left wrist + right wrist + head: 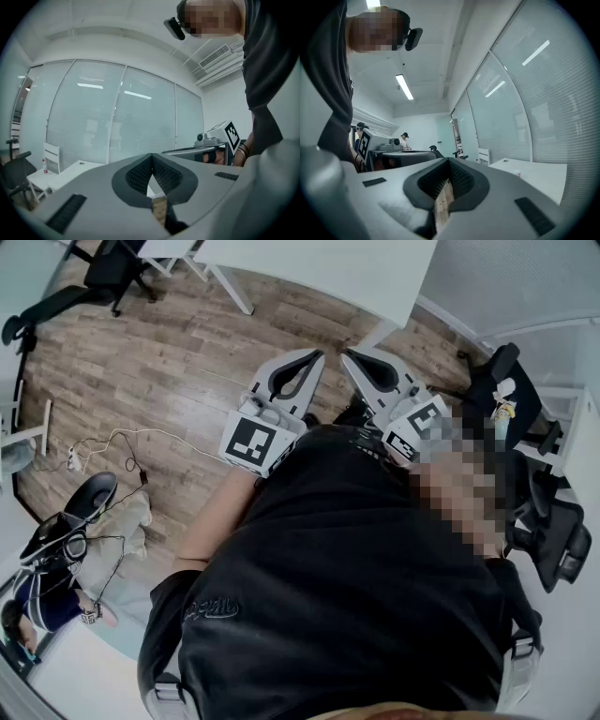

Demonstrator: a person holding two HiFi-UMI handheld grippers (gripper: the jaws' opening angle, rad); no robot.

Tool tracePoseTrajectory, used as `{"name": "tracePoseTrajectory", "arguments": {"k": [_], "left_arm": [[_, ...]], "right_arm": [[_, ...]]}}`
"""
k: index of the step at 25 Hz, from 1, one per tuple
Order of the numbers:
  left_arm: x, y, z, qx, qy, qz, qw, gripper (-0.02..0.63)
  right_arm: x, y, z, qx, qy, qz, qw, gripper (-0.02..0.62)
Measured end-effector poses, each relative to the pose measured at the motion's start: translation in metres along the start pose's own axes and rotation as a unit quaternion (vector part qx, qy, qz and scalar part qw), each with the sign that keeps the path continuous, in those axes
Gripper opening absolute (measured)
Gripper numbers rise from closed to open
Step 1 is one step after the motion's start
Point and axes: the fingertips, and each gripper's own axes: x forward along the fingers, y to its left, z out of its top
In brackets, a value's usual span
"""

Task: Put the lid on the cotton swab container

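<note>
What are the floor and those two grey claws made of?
The floor: matte wood or wood-look planks; grain and seams show. The left gripper and right gripper: smooth light-grey shells, probably plastic, with dark ribbed pads, perhaps rubber.

Open-plan office. Frosted glass partitions (117, 117), white desks (328, 268) and office chairs (108, 273) stand on wood-plank flooring (159, 362). Strip lights (404, 87) overhead.

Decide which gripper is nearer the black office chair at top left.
Left. The left gripper is to the black office chair's right; the right gripper is farther right, past it.
</note>
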Motion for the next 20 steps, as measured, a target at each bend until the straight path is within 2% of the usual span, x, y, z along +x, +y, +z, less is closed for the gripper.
{"name": "tracePoseTrajectory", "arguments": {"k": [11,15,20], "left_arm": [[0.016,-0.011,0.004,-0.001,-0.011,-0.003,0.9999,0.015],[0.028,-0.015,0.005,-0.003,-0.015,-0.022,0.9996,0.015],[0.058,-0.012,0.003,-0.014,-0.010,-0.017,0.9997,0.015]], "right_arm": [[-0.008,-0.013,-0.001,0.015,-0.004,0.008,1.000,0.023],[-0.012,-0.030,0.002,0.012,-0.009,0.004,1.000,0.023],[-0.018,-0.059,0.003,0.010,-0.013,0.006,1.000,0.023]]}}
